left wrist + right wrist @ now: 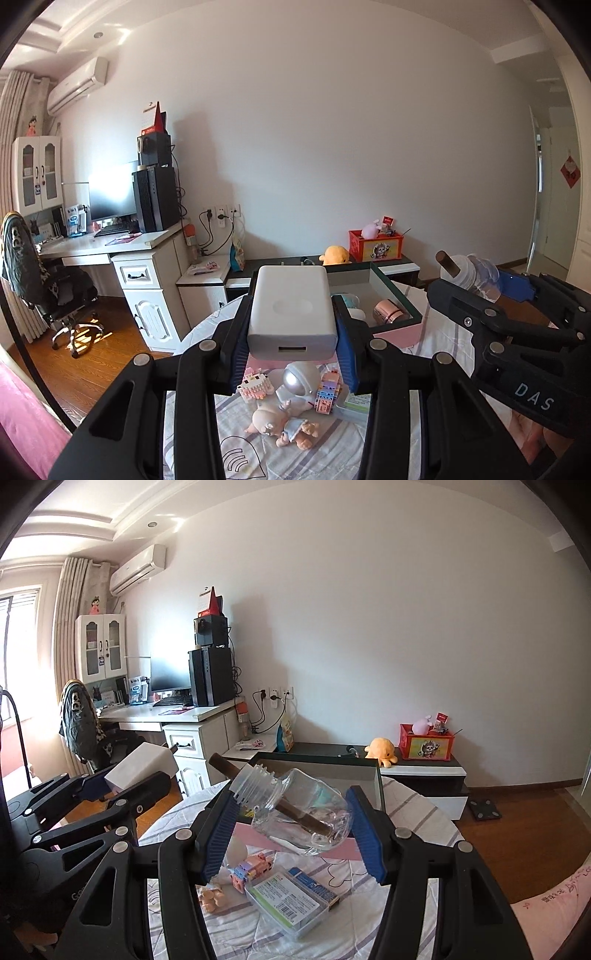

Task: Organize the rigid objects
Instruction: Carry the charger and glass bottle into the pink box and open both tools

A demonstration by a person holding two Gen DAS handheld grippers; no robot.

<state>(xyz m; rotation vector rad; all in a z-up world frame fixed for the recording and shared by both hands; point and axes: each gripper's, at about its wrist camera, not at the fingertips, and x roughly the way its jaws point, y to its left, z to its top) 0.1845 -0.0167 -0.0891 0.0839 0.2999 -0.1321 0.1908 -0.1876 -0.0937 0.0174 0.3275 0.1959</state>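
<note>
The left black two-finger gripper with blue pads point(293, 325) is clamped on a white rectangular plastic charger block point(291, 314), pointing toward 12 o'clock. The right black two-finger gripper with blue pads point(291, 827) grips a clear plastic jar point(295, 812), tilted toward 10 o'clock.

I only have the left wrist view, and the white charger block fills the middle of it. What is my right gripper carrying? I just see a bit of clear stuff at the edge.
Observer: The right gripper holds a clear jar, tilted, its threaded mouth up and to the left.
Operator: Anything inside it?
Observer: A dark brown stick runs through the jar and pokes out of the mouth.
Operator: What lies under that gripper?
Observer: A flat clear case with a green-and-white label lies on the striped cloth, beside a pastel block toy.
</note>
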